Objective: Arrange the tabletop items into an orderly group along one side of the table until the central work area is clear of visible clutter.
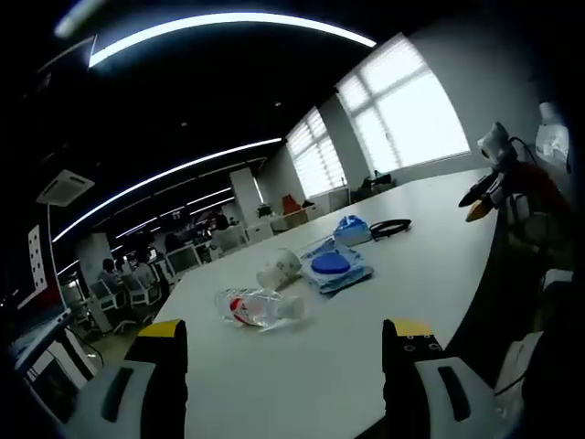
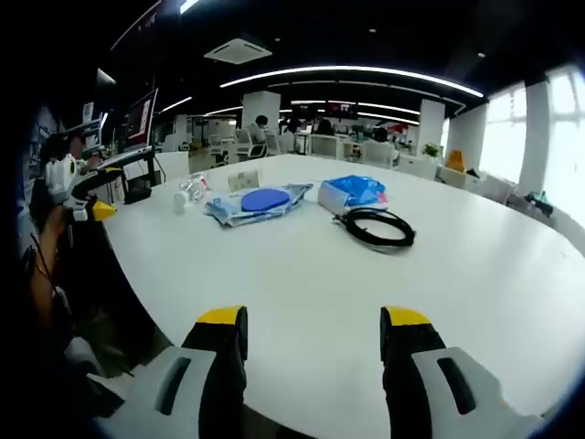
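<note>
A clear plastic water bottle [image 1: 259, 307] with a red label is lying on its side on the white desk [image 1: 402, 274], near the middle of the left gripper view. Just behind it a pale paper cup [image 1: 279, 269] is lying tipped over, close to the bottle but apart from it. Beside the cup, a clear plastic packet holding a round blue disc [image 1: 333, 266] is resting flat. Behind that sits a second packet with blue contents [image 1: 352, 230], and next to it a coiled black cable [image 1: 390, 228] is lying in a loop.

In the right gripper view the same group is sitting across the far part of the desk [image 2: 302, 293]: bottle [image 2: 190, 191] and cup [image 2: 244, 179] farthest left, disc packet [image 2: 256, 202] in the middle, blue packet [image 2: 355, 193] to its right, and the cable [image 2: 377, 228] nearest, just in front of the blue packet.

The left gripper [image 1: 285, 346] is hovering above the desk's near edge with its yellow-tipped jaws spread wide, gripping nothing. The right gripper [image 2: 313, 336] is likewise hovering with jaws wide apart and empty, well short of the cable.

Behind the desk, an open office with chairs, seated people and bright windows is stretching away under long ceiling lights.
</note>
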